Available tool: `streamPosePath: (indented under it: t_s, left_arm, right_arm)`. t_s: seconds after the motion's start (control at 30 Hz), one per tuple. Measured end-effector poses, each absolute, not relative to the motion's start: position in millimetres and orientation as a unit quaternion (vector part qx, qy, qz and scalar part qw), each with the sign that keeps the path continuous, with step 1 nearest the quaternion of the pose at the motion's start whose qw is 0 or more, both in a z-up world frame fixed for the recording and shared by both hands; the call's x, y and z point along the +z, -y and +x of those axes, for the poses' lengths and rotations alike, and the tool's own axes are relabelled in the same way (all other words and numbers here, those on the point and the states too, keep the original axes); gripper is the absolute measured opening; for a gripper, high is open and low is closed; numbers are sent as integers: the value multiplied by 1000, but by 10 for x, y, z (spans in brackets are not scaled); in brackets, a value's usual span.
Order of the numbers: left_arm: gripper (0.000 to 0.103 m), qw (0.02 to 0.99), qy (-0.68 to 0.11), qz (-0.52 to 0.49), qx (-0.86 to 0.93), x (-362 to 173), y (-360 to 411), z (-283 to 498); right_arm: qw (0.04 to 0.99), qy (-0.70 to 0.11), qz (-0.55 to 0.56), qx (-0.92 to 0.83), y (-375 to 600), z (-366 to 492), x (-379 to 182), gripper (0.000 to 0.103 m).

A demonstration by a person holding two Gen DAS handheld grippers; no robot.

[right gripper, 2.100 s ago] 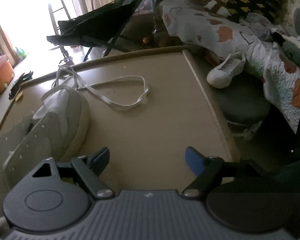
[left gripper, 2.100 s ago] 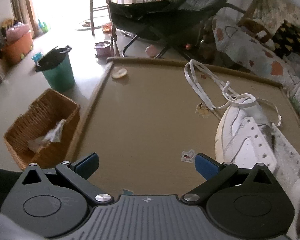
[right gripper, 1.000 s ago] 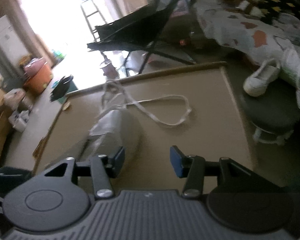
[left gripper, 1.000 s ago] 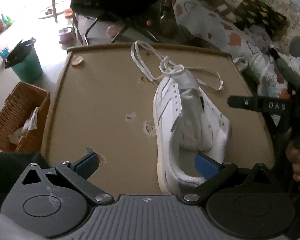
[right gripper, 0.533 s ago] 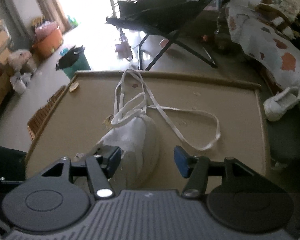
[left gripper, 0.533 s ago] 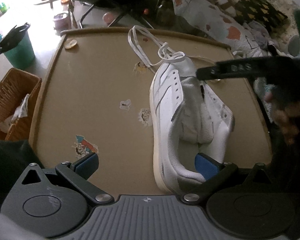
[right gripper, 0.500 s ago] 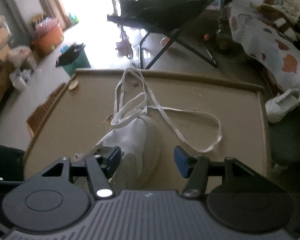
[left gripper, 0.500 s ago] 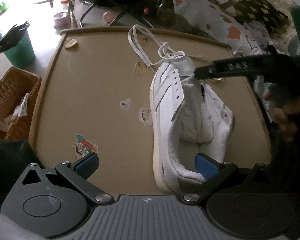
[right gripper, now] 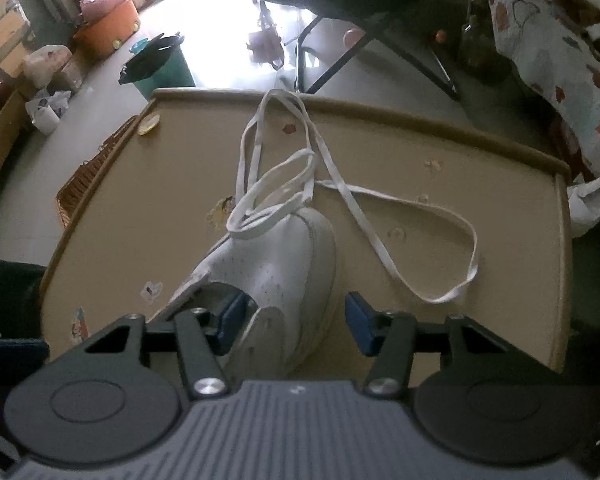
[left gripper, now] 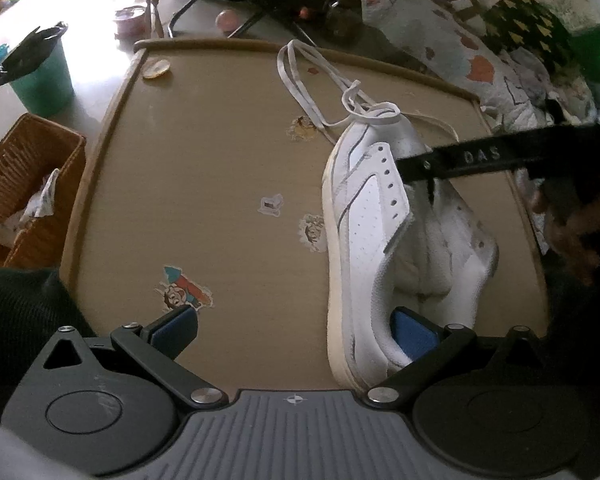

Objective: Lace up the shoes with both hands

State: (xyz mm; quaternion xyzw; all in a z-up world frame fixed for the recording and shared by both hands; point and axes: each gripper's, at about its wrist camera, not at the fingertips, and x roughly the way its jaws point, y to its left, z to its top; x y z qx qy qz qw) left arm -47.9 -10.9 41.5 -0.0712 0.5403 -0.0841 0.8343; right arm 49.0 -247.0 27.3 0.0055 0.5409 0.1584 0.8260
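1. One white shoe is lying on the tan table, right of the table's middle in the left wrist view. Its long axis is running from the heel, nearest the person, to the toe, pointing toward the far edge.

2. One white lace is trailing off the toe in loose loops. One long loop is reaching the far rim and another is sweeping out to the right, as the right wrist view shows. The eyelet rows along the flaps are standing empty, so the lacing is judged barely begun.

3. The left gripper is hanging wide open above the heel end. Its right finger is sitting inside the shoe's collar, and its left finger is over bare table. It is gripping nothing.

4. The right gripper is straddling the forefoot. Its left finger is dipping into the shoe's opening and its right finger is standing clear outside the sole. Its jaws are closing, with the shoe's side wall between them but not yet pinched.

5. The right gripper is nearer the toe and the lace, and the lace lies ahead of it, beyond the toe. The left gripper is nearer the heel. The coming move is therefore judged to fall to the right gripper.

6. Also in view: one wicker basket, one green bin, and a second white shoe off the table's right edge.
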Motion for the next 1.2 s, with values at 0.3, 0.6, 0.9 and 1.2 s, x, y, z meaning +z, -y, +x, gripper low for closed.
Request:
streamPosePath:
  t_s: [0.3,0.6,0.9,1.2]
  left_arm:
    - [103,836,-541,-65,-62,451,25,-441]
    - [103,840,-538,-59,-46,507,-26,-403]
    - [103,843,-535,-54,-23,513,-73,-331]
    - [103,845,-532,-49,-19,526,-102,-237]
  right_arm:
    - [830,-537,26,152,2573,362,267,55]
    - [832,-533,40,148,2680,218,245,55]
    - [834,-531,47,143,2734,65,226,56]
    - [837,-527,61,130,2772,-47,210,57]
